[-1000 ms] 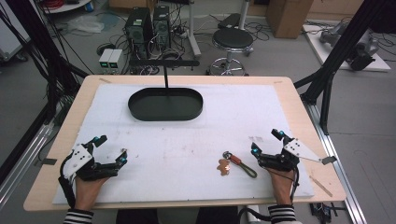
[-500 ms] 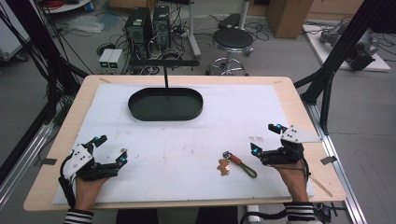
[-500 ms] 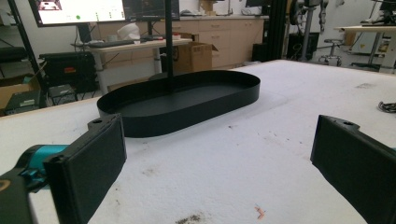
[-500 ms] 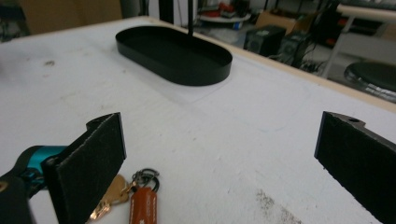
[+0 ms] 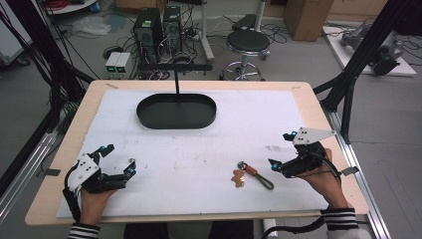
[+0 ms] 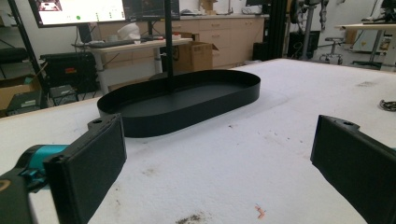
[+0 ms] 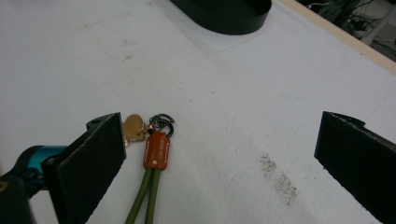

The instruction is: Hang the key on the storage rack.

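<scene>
right gripper (image 5: 281,150) has swung in toward the keychain (image 5: 253,176) lying near the table's front edge, jaws wide open and empty, left gripper (image 5: 117,160) idle and open too, so it's the approach step; next I'd centre over the strap and close.

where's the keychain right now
In the high view the keychain lies on the white mat, near edge, right of centre, just left of the open right gripper.

A lab or workshop — desktop computer towers (image 5: 160,30) and tangled cables on the floor at upper left, a black stool (image 5: 248,42) upper centre, monitors (image 6: 79,10) — a framed test table (image 5: 318,129).
</scene>
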{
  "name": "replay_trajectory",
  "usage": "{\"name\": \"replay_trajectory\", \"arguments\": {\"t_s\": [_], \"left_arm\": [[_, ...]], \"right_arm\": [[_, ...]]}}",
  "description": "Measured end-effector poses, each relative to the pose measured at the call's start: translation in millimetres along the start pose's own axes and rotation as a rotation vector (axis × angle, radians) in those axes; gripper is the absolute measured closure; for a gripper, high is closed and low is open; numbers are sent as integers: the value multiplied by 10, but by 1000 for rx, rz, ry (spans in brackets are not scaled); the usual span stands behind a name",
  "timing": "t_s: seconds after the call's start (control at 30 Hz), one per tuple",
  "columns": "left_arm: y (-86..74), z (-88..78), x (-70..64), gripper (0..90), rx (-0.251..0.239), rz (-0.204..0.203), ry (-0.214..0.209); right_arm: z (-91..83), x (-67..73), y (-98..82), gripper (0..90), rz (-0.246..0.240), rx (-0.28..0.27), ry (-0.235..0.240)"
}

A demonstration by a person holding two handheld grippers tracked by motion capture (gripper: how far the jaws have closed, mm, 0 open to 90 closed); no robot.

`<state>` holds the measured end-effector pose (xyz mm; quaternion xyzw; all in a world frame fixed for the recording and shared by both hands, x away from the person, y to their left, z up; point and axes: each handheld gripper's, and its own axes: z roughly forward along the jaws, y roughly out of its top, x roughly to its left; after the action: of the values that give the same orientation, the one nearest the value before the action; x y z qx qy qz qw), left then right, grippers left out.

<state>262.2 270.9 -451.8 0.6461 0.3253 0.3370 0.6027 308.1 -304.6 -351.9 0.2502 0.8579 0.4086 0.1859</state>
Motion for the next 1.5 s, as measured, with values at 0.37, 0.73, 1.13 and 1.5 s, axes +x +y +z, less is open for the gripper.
{"name": "replay_trajectory", "arguments": {"t_s": [0.37, 0.73, 1.13, 1.5], "left_arm": [[0, -1, 0, 39, -1, 3, -5], [0, 0, -2, 38, 1, 5, -6], [1, 0, 2, 39, 1, 1, -8], [2, 2, 3, 39, 6, 2, -9]], "right_arm": [[201, 21, 37, 9, -108, 169, 127], [383, 128, 29, 14, -153, 283, 168], [511, 212, -55, 45, -173, 386, 186], [601, 239, -98, 174, -166, 499, 206]]}}
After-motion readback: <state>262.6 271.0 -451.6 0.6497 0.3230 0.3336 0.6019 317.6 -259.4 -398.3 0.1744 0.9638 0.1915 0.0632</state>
